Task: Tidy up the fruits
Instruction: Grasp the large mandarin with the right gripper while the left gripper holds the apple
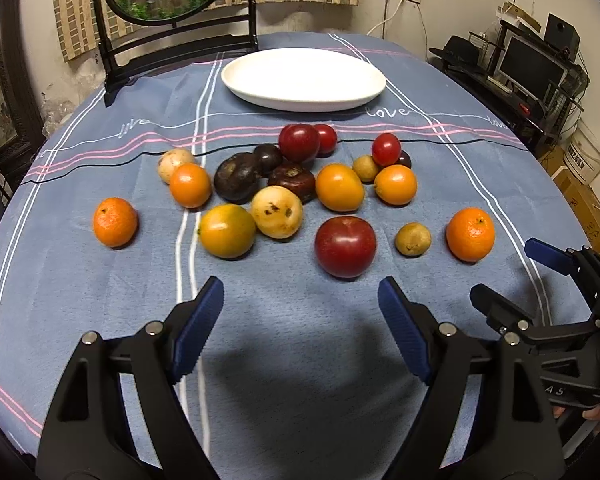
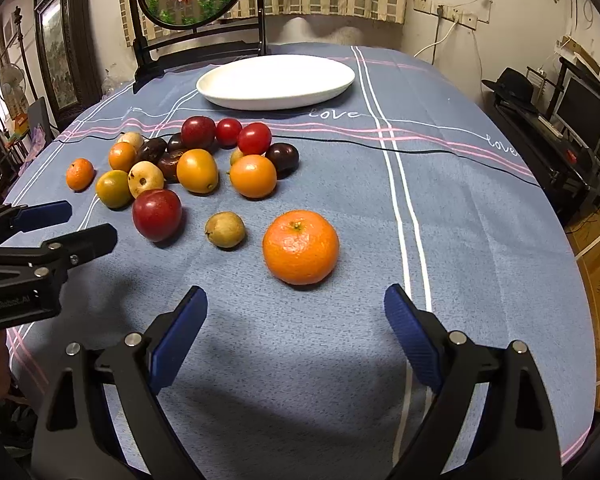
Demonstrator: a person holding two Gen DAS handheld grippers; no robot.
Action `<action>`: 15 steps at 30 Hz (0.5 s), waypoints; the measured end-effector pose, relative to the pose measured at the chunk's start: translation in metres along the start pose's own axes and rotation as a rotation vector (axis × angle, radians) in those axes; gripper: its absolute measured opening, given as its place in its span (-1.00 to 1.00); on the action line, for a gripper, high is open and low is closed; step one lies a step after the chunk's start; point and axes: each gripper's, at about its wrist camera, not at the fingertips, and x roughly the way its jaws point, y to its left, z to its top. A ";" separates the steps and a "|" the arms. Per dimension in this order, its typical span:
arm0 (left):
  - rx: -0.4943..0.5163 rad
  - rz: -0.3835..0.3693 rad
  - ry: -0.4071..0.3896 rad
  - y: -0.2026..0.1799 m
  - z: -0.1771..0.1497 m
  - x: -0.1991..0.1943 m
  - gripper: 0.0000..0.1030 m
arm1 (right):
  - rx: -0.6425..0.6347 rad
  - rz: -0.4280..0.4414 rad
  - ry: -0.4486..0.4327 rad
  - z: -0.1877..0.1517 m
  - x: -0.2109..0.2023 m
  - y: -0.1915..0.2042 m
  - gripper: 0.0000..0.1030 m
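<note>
While the white plate (image 1: 304, 80) is seen at the far side of the table (image 1: 300, 340), nothing is held in it; all the fruits (image 1: 284, 188) are laid on the blue cloth in front of it, apart from the plate. Most are gathered in one cluster, and a mandarin (image 2: 301, 246) is placed alone at the right, just beside a small brown fruit (image 2: 225, 229). The left gripper (image 1: 300, 308) is held above bare cloth with its fingers wide apart and nothing between them. The right gripper (image 2: 296, 312) is also spread wide, near the mandarin but not touching it. Only in the left view another lone mandarin (image 1: 115, 222) is shown clearly at the left edge; only in the right view a framed picture (image 2: 58, 56) is shown.
</note>
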 end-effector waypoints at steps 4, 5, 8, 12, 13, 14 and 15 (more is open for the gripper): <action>0.009 -0.003 0.013 -0.009 0.002 0.009 0.58 | 0.004 0.003 0.002 -0.002 0.002 -0.005 0.76; 0.012 -0.005 0.017 -0.012 0.003 0.011 0.58 | 0.005 0.003 0.003 -0.002 0.003 -0.006 0.76; 0.022 -0.008 0.032 -0.018 0.006 0.020 0.51 | 0.008 0.005 0.009 -0.003 0.006 -0.009 0.76; 0.033 -0.009 0.051 -0.026 0.012 0.032 0.27 | 0.014 0.008 0.010 -0.005 0.008 -0.014 0.76; 0.034 -0.012 0.054 -0.027 0.013 0.033 0.22 | 0.013 0.010 0.010 -0.005 0.008 -0.014 0.76; 0.035 -0.015 0.061 -0.029 0.015 0.038 0.04 | 0.012 0.011 0.011 -0.005 0.008 -0.014 0.76; 0.036 -0.019 0.068 -0.029 0.016 0.041 -0.19 | 0.011 0.010 0.011 -0.004 0.008 -0.014 0.76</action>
